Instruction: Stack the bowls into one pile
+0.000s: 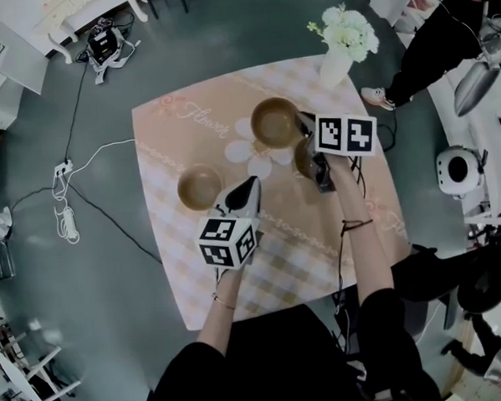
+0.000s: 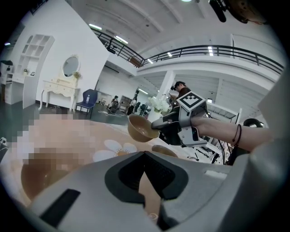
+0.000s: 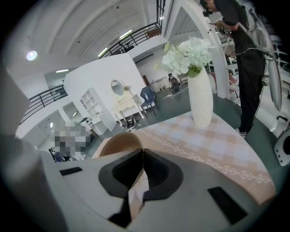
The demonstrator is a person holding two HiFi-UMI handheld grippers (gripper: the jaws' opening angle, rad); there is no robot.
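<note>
Three brown bowls are in view. One bowl (image 1: 276, 121) hangs above the peach tablecloth (image 1: 311, 234), with my right gripper (image 1: 306, 132) shut on its rim; the right gripper view shows that rim (image 3: 118, 144) pinched between the pads of my right gripper (image 3: 143, 152). A second bowl (image 1: 304, 158) sits on the cloth under that gripper, partly hidden. The third bowl (image 1: 199, 187) stands at the left of the cloth. My left gripper (image 1: 251, 185) hovers just right of it, shut and empty. From the left gripper (image 2: 145, 154) view I see the lifted bowl (image 2: 140, 128) and the second bowl (image 2: 164, 150).
A white vase of flowers (image 1: 339, 52) stands at the table's far right corner, close behind the lifted bowl. A person in black (image 1: 443, 43) stands beyond it. Cables (image 1: 66, 197) lie on the floor to the left of the table.
</note>
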